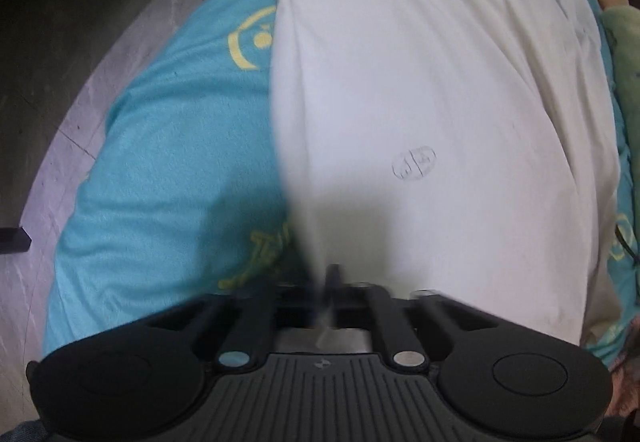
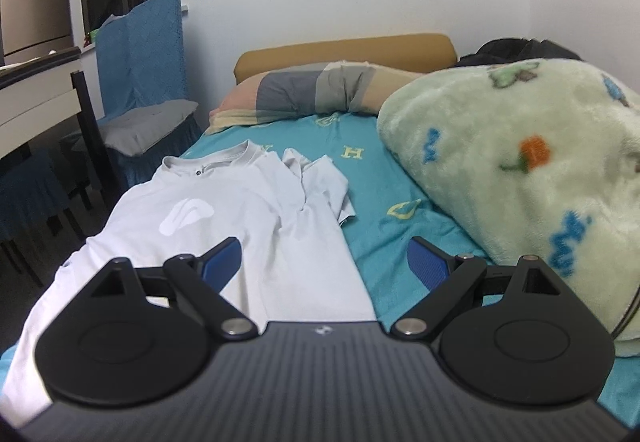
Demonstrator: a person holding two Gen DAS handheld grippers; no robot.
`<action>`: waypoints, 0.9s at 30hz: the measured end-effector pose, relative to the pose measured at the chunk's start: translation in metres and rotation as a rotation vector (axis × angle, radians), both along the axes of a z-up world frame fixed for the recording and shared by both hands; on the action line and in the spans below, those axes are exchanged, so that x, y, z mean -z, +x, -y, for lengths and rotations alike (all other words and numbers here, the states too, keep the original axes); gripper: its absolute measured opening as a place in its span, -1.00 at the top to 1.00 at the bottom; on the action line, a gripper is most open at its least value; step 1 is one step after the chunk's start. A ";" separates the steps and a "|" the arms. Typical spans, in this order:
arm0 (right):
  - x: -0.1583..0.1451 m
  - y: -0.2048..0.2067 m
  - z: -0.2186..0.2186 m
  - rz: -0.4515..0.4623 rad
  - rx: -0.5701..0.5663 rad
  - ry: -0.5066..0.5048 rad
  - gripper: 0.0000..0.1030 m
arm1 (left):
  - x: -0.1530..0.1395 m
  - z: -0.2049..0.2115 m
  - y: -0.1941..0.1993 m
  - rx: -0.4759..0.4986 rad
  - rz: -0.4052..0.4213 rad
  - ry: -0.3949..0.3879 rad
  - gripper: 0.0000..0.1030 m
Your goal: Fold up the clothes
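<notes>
A white T-shirt (image 2: 224, 214) lies spread on the bed, on the turquoise sheet (image 2: 384, 202), along the bed's left edge as the right wrist view shows it, with its collar toward the pillow (image 2: 320, 92) at the head of the bed and its hem toward the foot. The body of the shirt looks flat and at full length; only the sleeve on the inner side lies bunched and partly turned over beside the shoulder, so I judge the folding as barely begun, with no clean fold made yet. The left gripper (image 1: 330, 278) points straight down over the hem end of the shirt, close to the shirt's long edge where white cloth meets the sheet. Its jaws stand together, and the blur there hides whether a pinch of cloth sits between them, so I cannot tell if it has hold of the edge. The right gripper (image 2: 324, 262) hangs above the foot end of the bed with its blue pads (image 2: 430, 268) well apart and nothing between them, one finger over the shirt and the other over the bare sheet. A green fleece blanket (image 2: 520, 182) is heaped along the bed's far side, apart from the shirt and leaving a strip of sheet between them. What is left, as I read it, is nearly everything: bringing the sides and sleeves in toward the middle, then folding the length over from hem to collar.
</notes>
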State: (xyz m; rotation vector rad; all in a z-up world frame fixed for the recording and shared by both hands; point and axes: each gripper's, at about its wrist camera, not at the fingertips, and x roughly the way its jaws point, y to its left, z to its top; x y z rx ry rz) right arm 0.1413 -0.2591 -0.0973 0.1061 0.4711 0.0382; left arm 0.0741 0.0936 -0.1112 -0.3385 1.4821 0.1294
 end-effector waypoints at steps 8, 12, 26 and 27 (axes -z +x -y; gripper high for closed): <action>-0.007 0.000 0.004 0.027 -0.003 0.024 -0.77 | -0.044 0.006 0.001 0.041 0.052 0.151 0.90; -0.007 0.001 0.004 0.025 -0.019 0.044 -0.77 | -0.058 0.020 0.000 0.065 0.131 0.169 0.43; 0.005 0.055 0.031 0.048 -0.056 0.265 -0.77 | -0.080 0.112 0.036 0.143 0.617 0.196 -0.42; 0.009 0.066 0.037 0.046 -0.057 0.279 -0.77 | -0.076 0.117 0.038 0.153 0.632 0.197 -0.42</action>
